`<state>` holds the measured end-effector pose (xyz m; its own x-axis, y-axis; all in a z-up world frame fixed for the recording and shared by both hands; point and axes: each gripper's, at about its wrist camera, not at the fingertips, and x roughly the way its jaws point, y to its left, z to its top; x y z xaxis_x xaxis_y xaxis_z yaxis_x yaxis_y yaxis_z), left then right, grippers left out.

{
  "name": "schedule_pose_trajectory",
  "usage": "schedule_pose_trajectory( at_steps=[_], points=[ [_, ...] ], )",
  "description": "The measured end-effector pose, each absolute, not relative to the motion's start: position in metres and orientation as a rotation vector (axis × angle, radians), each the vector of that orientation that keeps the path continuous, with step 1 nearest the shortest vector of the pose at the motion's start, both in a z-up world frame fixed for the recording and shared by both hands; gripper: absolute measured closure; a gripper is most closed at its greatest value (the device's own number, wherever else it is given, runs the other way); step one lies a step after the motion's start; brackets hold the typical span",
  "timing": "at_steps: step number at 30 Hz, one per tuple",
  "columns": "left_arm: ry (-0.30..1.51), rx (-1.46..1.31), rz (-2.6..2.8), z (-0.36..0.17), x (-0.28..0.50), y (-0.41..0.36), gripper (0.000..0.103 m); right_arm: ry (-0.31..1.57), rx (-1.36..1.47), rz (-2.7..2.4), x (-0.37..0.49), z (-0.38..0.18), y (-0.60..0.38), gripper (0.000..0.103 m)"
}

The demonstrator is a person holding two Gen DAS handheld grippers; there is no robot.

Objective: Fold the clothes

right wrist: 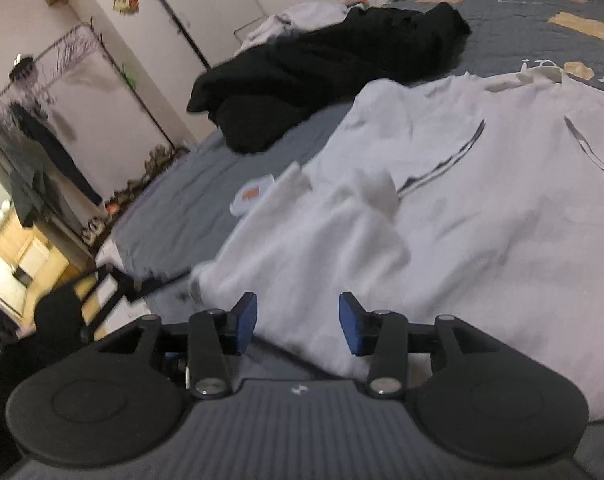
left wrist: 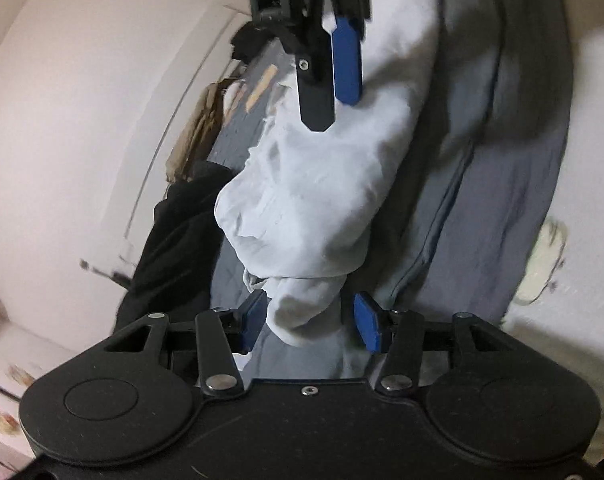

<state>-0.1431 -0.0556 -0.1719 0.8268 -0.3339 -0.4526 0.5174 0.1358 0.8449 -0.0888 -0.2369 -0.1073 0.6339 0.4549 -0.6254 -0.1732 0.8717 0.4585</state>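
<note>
A white shirt point(right wrist: 481, 208) with thin dark stripes lies spread on the grey bed cover point(right wrist: 182, 200). In the left wrist view the same white shirt point(left wrist: 313, 184) is bunched, and one end of it runs down between the blue pads point(left wrist: 367, 328) of my left gripper point(left wrist: 311, 324). The jaws stand wide apart and do not pinch the cloth. My right gripper point(right wrist: 298, 326) is open just above the shirt's crumpled near edge, with nothing between its fingers. From the left wrist view the right gripper point(left wrist: 333, 114) hangs over the shirt's far part.
A pile of black clothing point(right wrist: 321, 72) lies on the bed beyond the shirt, also seen as black clothing point(left wrist: 174, 248) beside the wall. A small white dish point(right wrist: 252, 196) rests near the shirt. A clothes rack point(right wrist: 62, 80) stands by the wall, left of the bed.
</note>
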Motion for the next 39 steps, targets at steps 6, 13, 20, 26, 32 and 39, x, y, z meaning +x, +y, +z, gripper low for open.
schedule_pose_trajectory(
  at_steps=[6, 13, 20, 26, 32, 39],
  points=[
    [0.183, 1.359, -0.664, -0.179, -0.130, -0.054, 0.093, 0.822, 0.360, 0.354, -0.089, -0.129, -0.238, 0.058],
    [0.100, 1.451, -0.723, -0.175, -0.130, -0.009, 0.098, 0.835, 0.402, 0.336, -0.088, -0.142, -0.253, 0.059],
    [0.089, 1.504, -0.736, -0.173, -0.122, 0.009, 0.098, 0.830, 0.424, 0.342, -0.089, -0.140, -0.261, 0.059],
    [0.195, 1.294, -0.738, -0.146, -0.118, 0.006, 0.079, 0.845, 0.414, 0.318, -0.087, -0.141, -0.264, 0.058],
    [0.185, 1.280, -0.768, -0.148, -0.130, -0.012, 0.060, 0.846, 0.416, 0.314, -0.087, -0.142, -0.264, 0.058],
    [0.290, 1.281, -0.740, -0.174, -0.108, -0.022, 0.096, 0.850, 0.394, 0.316, -0.086, -0.144, -0.262, 0.058]
  ],
)
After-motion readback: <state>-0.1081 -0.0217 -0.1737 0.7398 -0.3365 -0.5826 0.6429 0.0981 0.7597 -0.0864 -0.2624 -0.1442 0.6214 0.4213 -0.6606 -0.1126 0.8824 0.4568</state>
